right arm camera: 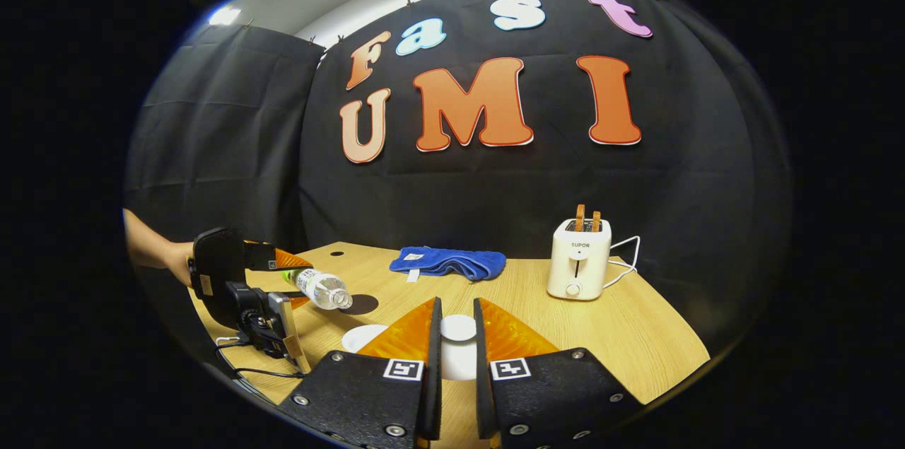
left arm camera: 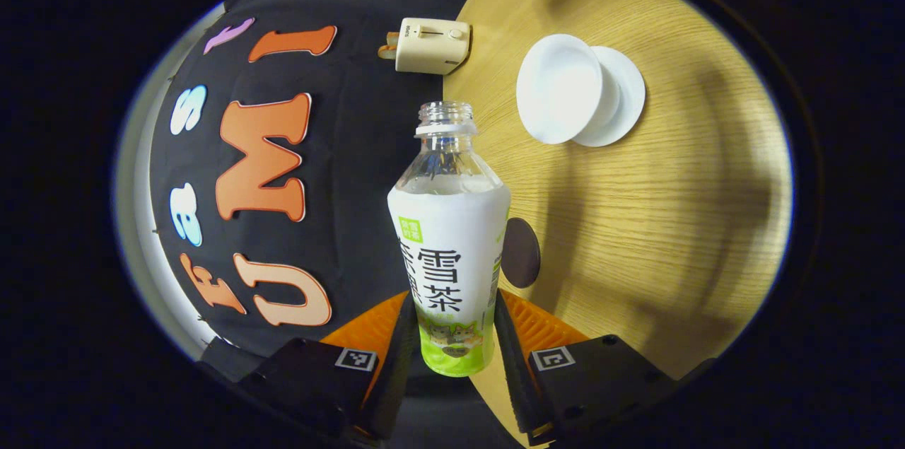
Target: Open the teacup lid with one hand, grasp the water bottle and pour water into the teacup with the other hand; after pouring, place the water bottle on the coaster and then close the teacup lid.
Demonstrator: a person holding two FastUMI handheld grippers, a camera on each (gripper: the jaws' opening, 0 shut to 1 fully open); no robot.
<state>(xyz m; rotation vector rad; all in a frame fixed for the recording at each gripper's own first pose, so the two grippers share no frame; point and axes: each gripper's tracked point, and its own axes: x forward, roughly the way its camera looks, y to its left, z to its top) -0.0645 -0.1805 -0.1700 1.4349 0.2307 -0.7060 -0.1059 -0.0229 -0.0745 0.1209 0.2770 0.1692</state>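
Note:
My left gripper (left arm camera: 452,336) is shut on the lower body of a capless water bottle (left arm camera: 449,244) with a white and green label. In the right gripper view this bottle (right arm camera: 318,286) lies tilted almost level in the far gripper (right arm camera: 237,272), its mouth toward the white teacup (right arm camera: 360,337). The open teacup (left arm camera: 558,88) stands on a white saucer (left arm camera: 622,99). A dark round coaster (left arm camera: 522,252) lies on the table just behind the bottle. My right gripper (right arm camera: 452,339) is shut on the white teacup lid (right arm camera: 458,327), held above the table.
A cream toaster (right arm camera: 578,258) with its cord stands at the back right of the wooden table (right arm camera: 636,336). A blue cloth (right arm camera: 447,261) lies at the back middle. A person's hand (right arm camera: 152,251) holds the far gripper at the left edge.

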